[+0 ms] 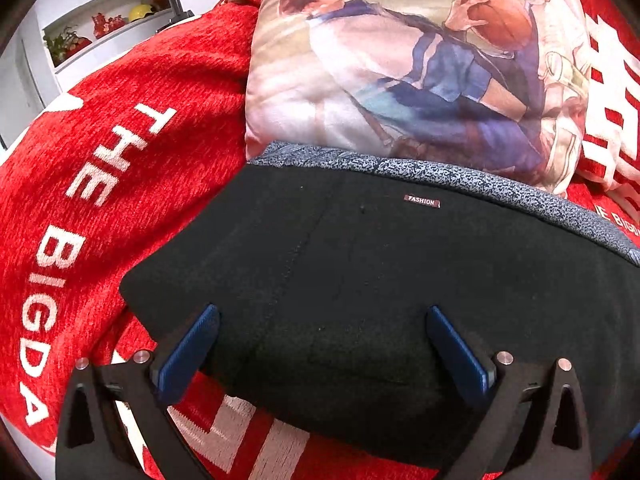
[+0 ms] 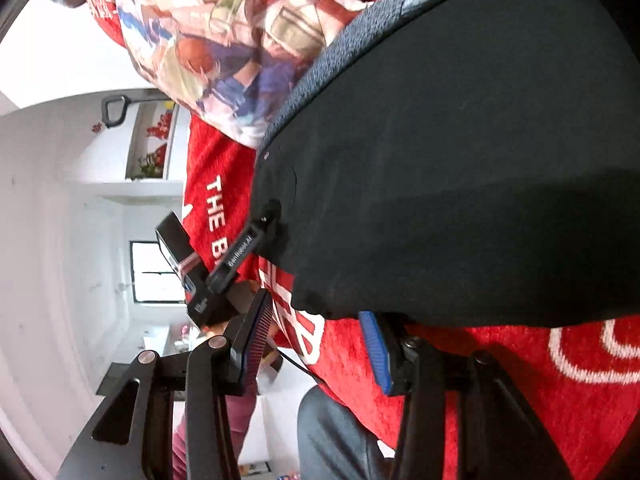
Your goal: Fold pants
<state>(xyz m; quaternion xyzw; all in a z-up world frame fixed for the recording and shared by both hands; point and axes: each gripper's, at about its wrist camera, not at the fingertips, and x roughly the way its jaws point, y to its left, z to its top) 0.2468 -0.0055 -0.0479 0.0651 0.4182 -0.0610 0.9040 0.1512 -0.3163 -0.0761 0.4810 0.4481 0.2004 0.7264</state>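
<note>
Black pants (image 1: 360,280) with a speckled grey waistband (image 1: 460,178) and a small "FASHION" tag lie folded on a red blanket (image 1: 120,140). My left gripper (image 1: 322,354) is open, its blue pads straddling the near folded edge of the pants. In the right wrist view the pants (image 2: 460,180) fill the upper right. My right gripper (image 2: 316,344) is open at the pants' corner edge, with nothing between its pads. The left gripper's body (image 2: 224,268) shows there, touching the pants' side edge.
A printed cushion (image 1: 400,60) with a basketball player lies against the waistband at the far side. The red blanket carries white lettering. A white shelf (image 1: 104,24) with red and yellow items stands at the far left. A person's legs (image 2: 332,436) show below the blanket edge.
</note>
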